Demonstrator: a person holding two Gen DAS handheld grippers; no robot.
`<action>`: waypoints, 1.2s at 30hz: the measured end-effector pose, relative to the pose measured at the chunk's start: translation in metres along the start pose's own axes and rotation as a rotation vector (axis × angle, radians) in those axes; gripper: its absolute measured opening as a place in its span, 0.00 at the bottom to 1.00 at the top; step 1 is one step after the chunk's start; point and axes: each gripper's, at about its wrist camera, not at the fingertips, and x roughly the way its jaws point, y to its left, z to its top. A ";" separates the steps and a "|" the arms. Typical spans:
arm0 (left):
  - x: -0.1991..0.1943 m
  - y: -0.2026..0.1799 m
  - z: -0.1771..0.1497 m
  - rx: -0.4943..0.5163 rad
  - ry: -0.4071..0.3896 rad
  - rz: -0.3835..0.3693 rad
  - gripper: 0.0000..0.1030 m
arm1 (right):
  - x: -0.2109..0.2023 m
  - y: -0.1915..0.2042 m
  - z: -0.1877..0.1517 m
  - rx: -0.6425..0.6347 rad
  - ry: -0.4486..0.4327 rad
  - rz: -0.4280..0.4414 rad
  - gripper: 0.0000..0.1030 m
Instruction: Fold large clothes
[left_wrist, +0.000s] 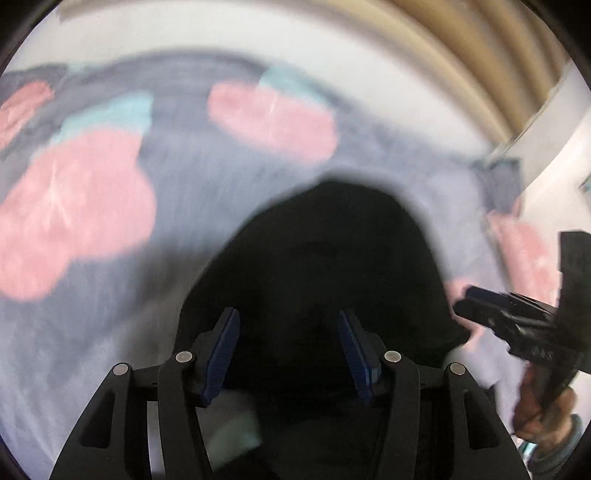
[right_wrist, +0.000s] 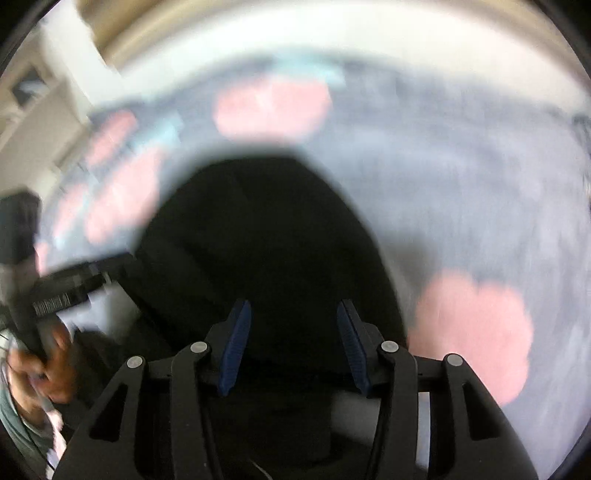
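Both parted grippers, left (left_wrist: 289, 345) and right (right_wrist: 294, 341), hover above black garment (left_wrist: 325, 258).

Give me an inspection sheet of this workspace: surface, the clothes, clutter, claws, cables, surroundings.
Surface: bedspread, grey-lilac with pink and teal patches, blurred by motion.
Job's things: black garment lying on the bedspread in front of both claws; shape unclear.
Clutter: pale object under the left claw, too blurred to name.
Claws: left claw open, jaws apart over the garment, nothing between them; right claw open, likewise.
Cables: thin dark cable along the right claw's body.
Surroundings: white wall beyond the bed, beige curtain in folds at upper right of the left view.
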 end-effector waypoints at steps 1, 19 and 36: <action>-0.005 -0.003 0.007 -0.011 -0.034 0.002 0.55 | 0.002 0.004 0.013 -0.006 -0.020 0.002 0.51; 0.044 0.020 -0.001 -0.061 0.046 0.054 0.57 | 0.059 0.015 0.006 -0.102 0.127 -0.006 0.51; 0.042 0.020 -0.028 0.032 0.144 0.048 0.57 | 0.048 -0.043 -0.068 0.048 0.283 0.080 0.51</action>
